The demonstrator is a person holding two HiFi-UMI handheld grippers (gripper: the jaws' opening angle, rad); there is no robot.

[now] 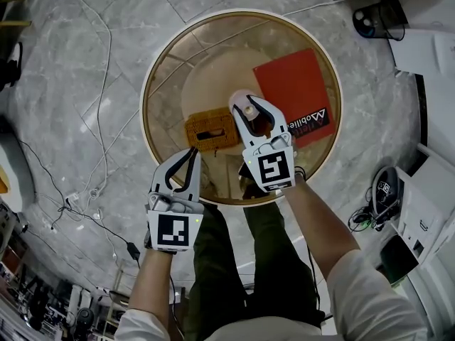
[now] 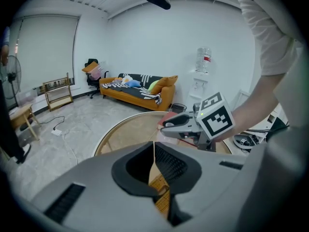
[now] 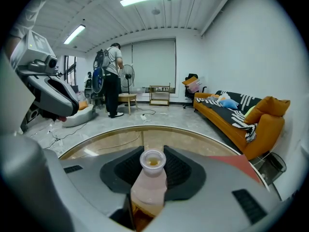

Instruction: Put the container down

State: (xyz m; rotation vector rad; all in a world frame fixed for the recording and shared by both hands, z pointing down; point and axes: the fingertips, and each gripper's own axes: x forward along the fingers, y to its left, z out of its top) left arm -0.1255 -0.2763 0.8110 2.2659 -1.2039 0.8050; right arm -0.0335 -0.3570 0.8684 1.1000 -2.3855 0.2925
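one translucent bottle (image 3: 148,187); round glass table (image 1: 167,84)

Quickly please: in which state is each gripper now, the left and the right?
Left gripper: closed, nothing between its jaws.
Right gripper: closed on an open bottle.

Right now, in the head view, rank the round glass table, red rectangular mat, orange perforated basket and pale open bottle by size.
1. Round glass table
2. Red rectangular mat
3. Orange perforated basket
4. Pale open bottle, partly hidden in the right gripper, so unsure
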